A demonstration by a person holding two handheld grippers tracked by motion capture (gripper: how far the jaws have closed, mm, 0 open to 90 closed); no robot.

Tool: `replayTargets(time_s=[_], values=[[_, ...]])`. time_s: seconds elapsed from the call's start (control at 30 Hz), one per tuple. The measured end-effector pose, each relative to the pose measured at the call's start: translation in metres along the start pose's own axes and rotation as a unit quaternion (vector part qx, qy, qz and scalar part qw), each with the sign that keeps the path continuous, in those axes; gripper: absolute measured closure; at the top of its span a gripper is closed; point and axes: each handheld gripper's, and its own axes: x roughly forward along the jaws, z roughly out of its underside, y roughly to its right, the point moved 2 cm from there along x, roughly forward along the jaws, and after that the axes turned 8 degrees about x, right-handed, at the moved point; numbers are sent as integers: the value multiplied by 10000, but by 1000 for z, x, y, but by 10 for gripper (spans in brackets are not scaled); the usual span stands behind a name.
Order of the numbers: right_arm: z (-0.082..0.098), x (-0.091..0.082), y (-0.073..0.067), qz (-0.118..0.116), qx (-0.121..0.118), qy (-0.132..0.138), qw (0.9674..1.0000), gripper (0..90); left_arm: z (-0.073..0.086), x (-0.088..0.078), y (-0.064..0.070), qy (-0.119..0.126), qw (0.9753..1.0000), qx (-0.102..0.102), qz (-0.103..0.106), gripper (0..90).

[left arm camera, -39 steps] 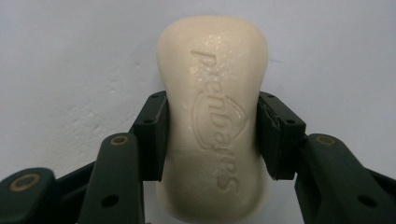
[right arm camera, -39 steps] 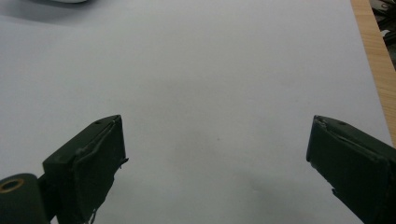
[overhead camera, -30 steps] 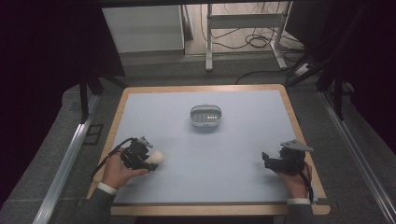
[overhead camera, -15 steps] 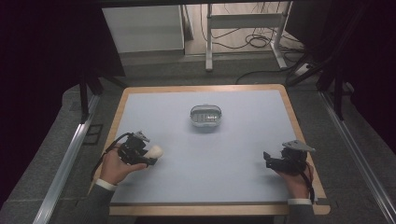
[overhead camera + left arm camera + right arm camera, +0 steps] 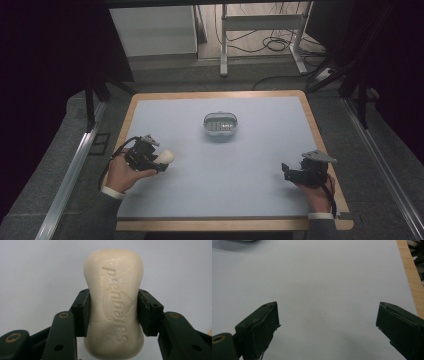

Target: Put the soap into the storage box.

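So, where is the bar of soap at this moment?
The bar of soap is clamped between the jaws of the left gripper, at the left side of the table in the high view, nearer the person than the soap dish.

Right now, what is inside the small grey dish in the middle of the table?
In the high view, the dish shows a dark ridged insert and nothing resting on it. Its floor beneath the insert is hidden. The soap bar is gripped in the left gripper.
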Motion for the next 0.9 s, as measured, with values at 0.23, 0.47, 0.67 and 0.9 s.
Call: replayTargets(time_s=[0.23,0.47,0.67,0.9], values=[[1,1,0,-10,7,-22,10000,43,-5,1,-1,17,10000,39,-9,498],[1,3,-2,-10,-35,-55,10000,43,-13,3,-6,44,10000,29,-22,498],[1,2,-1,-4,-28,-53,10000,43,-21,5,-10,53,10000,34,-54,497],[1,2,-1,-6,-19,-41,10000,43,-31,4,-12,39,9999,96,-79,498]])
